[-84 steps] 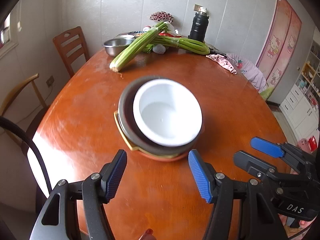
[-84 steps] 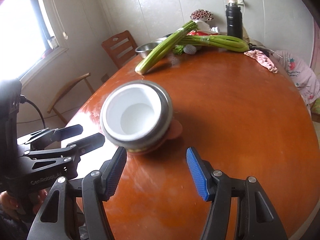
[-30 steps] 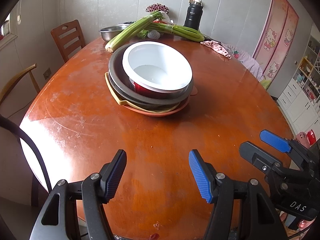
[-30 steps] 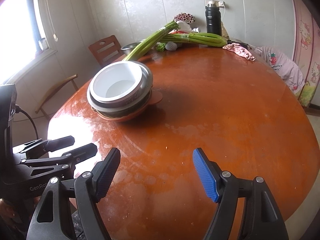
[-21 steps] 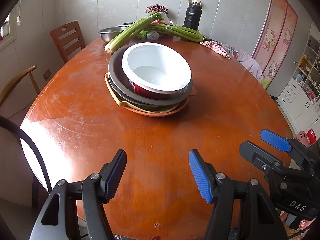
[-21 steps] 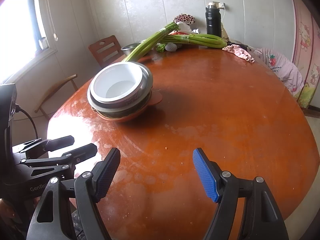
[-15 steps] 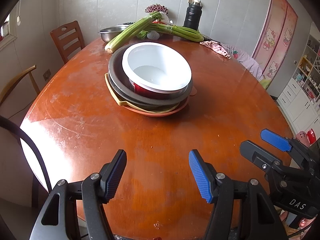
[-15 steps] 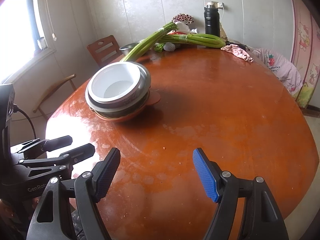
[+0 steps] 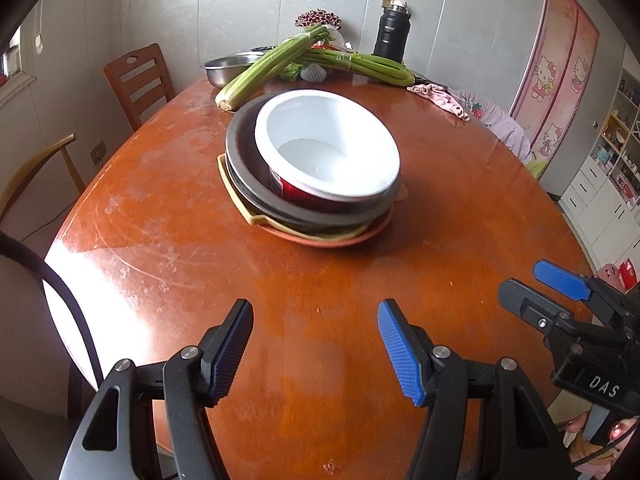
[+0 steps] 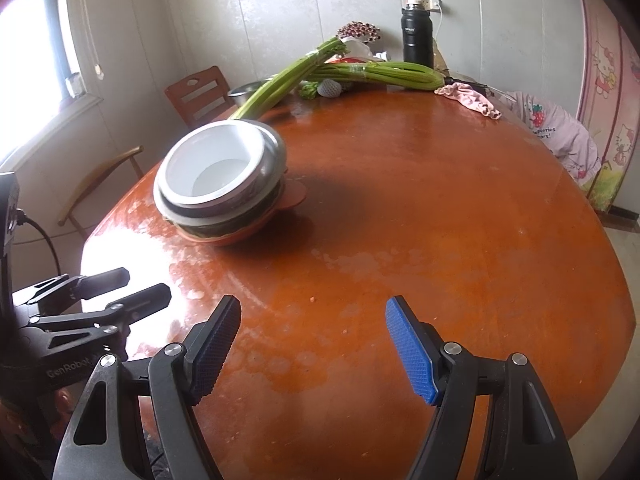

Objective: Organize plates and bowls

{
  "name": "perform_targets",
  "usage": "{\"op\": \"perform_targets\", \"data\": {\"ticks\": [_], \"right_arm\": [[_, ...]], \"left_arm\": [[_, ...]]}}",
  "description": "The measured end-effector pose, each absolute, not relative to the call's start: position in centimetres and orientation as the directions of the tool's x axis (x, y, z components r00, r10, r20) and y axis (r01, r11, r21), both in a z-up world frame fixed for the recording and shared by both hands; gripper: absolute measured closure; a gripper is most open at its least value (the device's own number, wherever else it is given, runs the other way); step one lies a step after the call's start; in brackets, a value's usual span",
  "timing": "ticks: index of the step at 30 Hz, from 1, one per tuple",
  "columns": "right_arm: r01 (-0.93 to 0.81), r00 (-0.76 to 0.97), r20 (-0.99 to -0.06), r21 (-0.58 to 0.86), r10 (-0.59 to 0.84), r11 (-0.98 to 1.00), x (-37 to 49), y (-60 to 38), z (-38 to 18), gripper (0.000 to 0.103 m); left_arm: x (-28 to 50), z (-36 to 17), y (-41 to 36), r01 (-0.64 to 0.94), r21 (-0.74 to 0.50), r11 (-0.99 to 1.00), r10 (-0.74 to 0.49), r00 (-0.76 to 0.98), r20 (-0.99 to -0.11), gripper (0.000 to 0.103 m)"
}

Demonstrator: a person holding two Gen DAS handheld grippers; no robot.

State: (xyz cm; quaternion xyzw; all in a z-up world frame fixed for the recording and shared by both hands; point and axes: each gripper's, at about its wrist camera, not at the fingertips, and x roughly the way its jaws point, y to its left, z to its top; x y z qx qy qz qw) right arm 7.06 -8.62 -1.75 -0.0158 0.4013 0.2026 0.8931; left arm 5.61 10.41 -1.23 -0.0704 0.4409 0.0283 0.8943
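Crockery sits in 1 stack ahead of both claws: 1 white bowl (image 9: 328, 152) with a red outside, nested in 1 grey dish (image 9: 244, 168), over 1 yellow plate (image 9: 236, 196) and 1 orange plate (image 9: 332, 238) at the bottom. That makes 4 pieces, all piled together on the round wooden table (image 9: 360, 320).

Past the stack, at the far edge of the table, lie 2 celery bunches (image 9: 268, 68), 1 steel basin (image 9: 228, 70), 1 black flask (image 9: 390, 34) and 1 pink cloth (image 9: 438, 96). 2 wooden chairs (image 9: 138, 80) stand to the left of the claws.

The left gripper (image 9: 316, 344) has its 2 blue pads spread wide with nothing between them, hovering over bare table well short of the stack. The right gripper (image 10: 312, 344) is likewise spread and empty, with the stack ahead and to its left. Each claw shows in the other's view: the right one at the lower right of the left view, the left one at the lower left of the right view.

Against 2.8 s ago, both claws have pulled back from the stack, which then lay just beyond the pads and now stands clearly farther off. Over the last 1.0 s little has changed; the stack has not shifted, and both claws have kept the same wide spread.
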Motion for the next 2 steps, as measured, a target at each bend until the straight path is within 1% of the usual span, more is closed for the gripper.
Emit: {"op": "perform_targets", "data": {"ticks": [2], "right_arm": [[-0.364,0.599,-0.726,0.128,0.338,0.922,7.92,-9.35,-1.45,0.027]], "left_arm": [[6.35,-0.59,11.46,-0.119,-0.092,0.989,-0.001,0.607,-0.795,0.038]]}}
